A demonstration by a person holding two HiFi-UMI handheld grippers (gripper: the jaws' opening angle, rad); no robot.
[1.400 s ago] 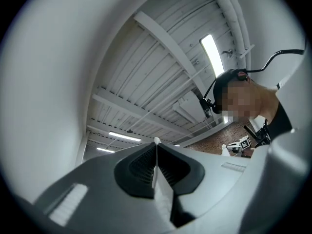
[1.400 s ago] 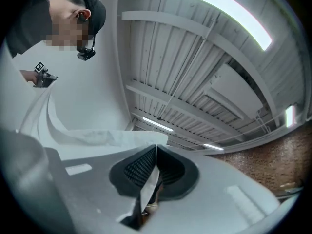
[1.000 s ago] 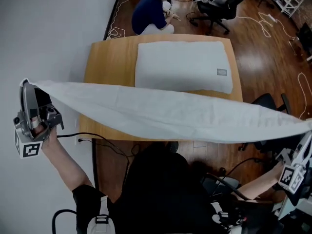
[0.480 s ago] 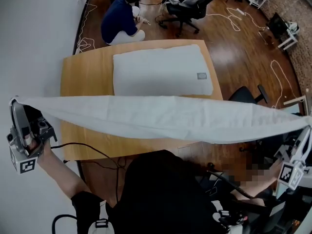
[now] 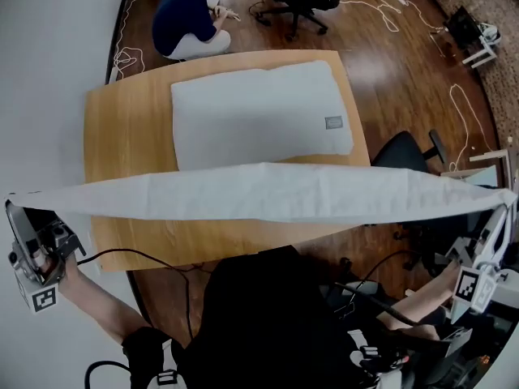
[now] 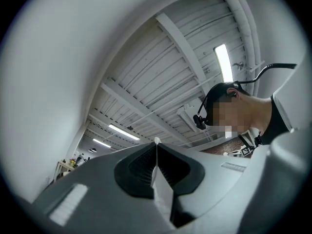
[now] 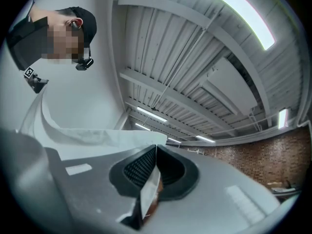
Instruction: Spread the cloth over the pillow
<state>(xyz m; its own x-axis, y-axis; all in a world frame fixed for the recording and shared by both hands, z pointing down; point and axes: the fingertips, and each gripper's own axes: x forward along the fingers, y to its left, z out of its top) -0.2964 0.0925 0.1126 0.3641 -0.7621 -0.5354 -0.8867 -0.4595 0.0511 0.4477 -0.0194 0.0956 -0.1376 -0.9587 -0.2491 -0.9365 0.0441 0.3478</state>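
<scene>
Long white fabric cloth (image 5: 259,193) is stretched in the air above the wooden bench (image 5: 122,136), just short of the white rectangular pillow (image 5: 259,116) lying there. Left claw (image 6: 156,144) and right claw (image 7: 156,149) each clamp 1 cloth end.

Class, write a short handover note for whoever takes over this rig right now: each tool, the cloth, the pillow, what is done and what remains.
Left tool: shut on one end of the cloth.
Right tool: shut on the other end.
Cloth: stretched out long in the air between the two tools. In the head view it crosses the near part of the table, short of the pillow.
Pillow: lies flat on the table, fully uncovered.
Done: cloth lifted and pulled out.
Left: probably carry it forward over the pillow, lower it, then release both ends.
</scene>
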